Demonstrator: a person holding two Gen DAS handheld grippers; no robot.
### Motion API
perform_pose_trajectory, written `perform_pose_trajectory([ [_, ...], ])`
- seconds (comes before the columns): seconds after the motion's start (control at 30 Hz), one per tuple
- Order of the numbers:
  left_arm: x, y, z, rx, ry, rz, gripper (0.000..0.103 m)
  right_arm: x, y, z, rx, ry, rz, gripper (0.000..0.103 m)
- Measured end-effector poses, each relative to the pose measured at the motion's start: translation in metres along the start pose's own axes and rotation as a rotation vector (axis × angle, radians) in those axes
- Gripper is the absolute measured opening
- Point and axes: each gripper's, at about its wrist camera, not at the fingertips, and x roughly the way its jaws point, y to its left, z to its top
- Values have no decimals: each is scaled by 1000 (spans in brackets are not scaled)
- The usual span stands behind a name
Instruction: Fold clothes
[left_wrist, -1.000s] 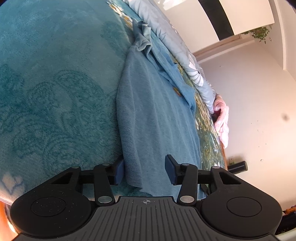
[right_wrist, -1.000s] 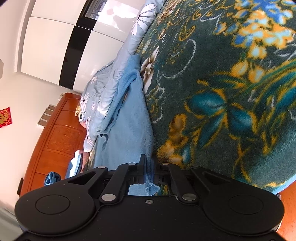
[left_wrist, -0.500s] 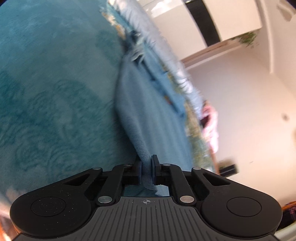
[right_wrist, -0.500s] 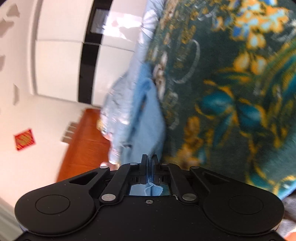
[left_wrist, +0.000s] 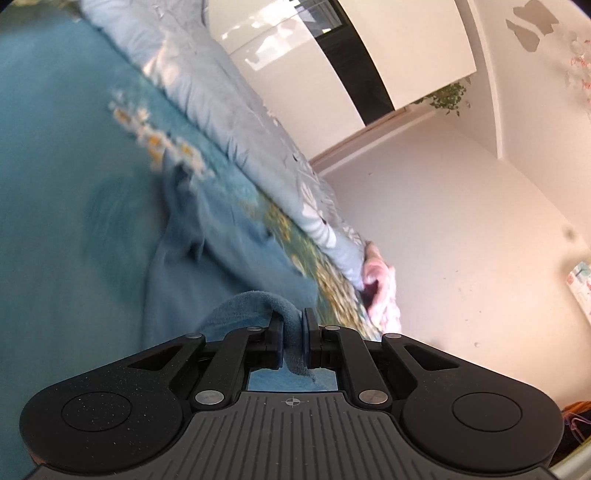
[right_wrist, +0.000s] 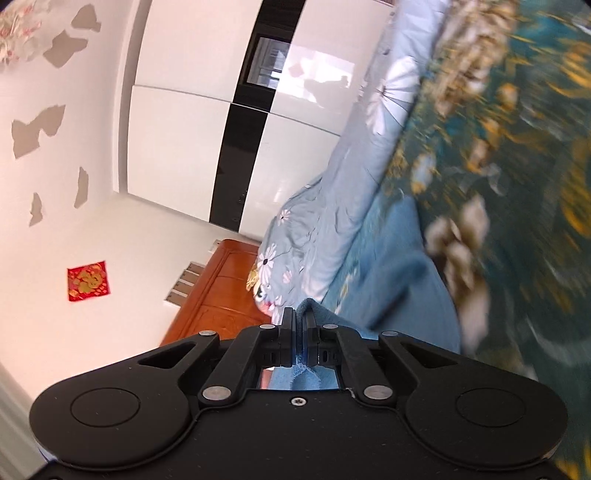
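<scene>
Blue garment (left_wrist: 229, 280) between both grippers' fingers (left_wrist: 275, 328)

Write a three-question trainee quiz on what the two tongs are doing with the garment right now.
1. True or false: the left tongs are shut on a fold of the blue garment.
2. What do the right tongs pinch? A) the grey floral quilt B) the blue garment's edge C) nothing
3. Fill in: the garment lies on a teal floral ____.

Key: 1 true; 2 B; 3 blanket.
</scene>
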Motion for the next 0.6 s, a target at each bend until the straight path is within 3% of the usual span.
perform_pose_trajectory([
  [0.17, 36, 1, 44, 49, 3, 61, 7, 54, -6, 33, 3, 2, -79, 5],
  [0.4, 84, 21, 95, 16, -15, 111, 7, 122, -17, 69, 20, 17, -154, 5],
  [0.6, 123, 44, 116, -16, 22, 189, 7, 171, -31, 86, 10, 48, -251, 5],
])
